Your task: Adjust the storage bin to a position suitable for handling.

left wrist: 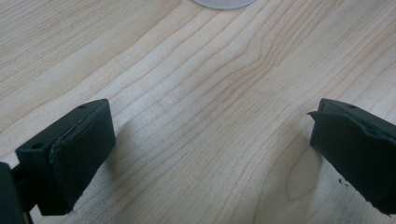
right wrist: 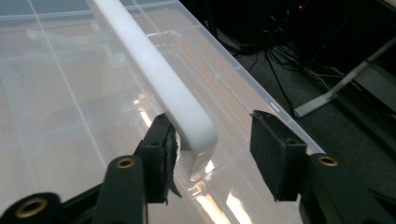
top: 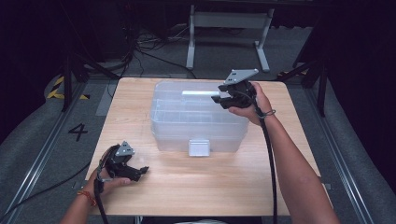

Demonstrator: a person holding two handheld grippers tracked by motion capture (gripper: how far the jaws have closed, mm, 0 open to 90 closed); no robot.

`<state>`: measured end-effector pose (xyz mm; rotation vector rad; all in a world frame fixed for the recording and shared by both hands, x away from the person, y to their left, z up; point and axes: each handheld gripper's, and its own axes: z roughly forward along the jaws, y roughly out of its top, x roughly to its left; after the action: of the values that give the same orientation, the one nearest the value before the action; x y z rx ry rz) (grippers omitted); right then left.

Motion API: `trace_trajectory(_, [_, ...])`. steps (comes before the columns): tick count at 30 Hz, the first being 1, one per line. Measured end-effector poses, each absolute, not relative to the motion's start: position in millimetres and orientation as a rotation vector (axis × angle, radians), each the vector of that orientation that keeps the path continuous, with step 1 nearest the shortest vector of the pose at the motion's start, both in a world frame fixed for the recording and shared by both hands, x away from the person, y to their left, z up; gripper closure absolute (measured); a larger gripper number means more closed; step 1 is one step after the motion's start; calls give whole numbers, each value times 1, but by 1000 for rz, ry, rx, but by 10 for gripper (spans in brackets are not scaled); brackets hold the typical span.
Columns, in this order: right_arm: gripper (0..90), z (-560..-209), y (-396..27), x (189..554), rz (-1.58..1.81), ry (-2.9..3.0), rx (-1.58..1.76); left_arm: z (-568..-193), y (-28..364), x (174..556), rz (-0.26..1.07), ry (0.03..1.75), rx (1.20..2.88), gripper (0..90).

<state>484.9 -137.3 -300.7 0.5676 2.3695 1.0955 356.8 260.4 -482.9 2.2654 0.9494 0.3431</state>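
Observation:
A clear plastic lidded box (top: 198, 116) with a white carry handle (top: 198, 93) and a white front latch (top: 199, 147) stands at the middle of the wooden table (top: 140, 107). My right gripper (top: 222, 100) hovers over the lid's far right. In the right gripper view its jaws straddle the rounded end of the handle (right wrist: 154, 70). The left pad (right wrist: 166, 158) sits against the handle and the right pad (right wrist: 271, 149) stands apart from it, so the right gripper (right wrist: 212, 149) is open. My left gripper (top: 142, 171) rests low at the table's front left. Wide open, the left gripper (left wrist: 212, 149) has only bare wood (left wrist: 201, 93) between its jaws.
The box's rounded corner (left wrist: 224, 2) shows at the top edge of the left gripper view. Behind the table a grey metal stand (top: 229, 28) and loose cables (top: 140, 51) lie on the dark floor. Rails run along both sides of the table.

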Motion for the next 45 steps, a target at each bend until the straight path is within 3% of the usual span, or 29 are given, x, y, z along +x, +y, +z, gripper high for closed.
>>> trace_trajectory(3, [598,-302,-133,486,1073,2385,558,-483,260,357,343,950,2265,5])
trace_trajectory(14, [720,-304,-127,485,1033,2403,514,-483,260,357,343,950,2264,5])
trace_trajectory(30, [727,-300,-125,488,1016,2422,534,-483,261,356,335,936,2263,20])
trace_trajectory(38, [727,-296,-125,492,1014,2434,554,-481,264,356,352,944,2232,176])
trace_trajectory(45, [726,-291,-124,497,1008,2456,575,-473,267,356,398,937,2198,368])
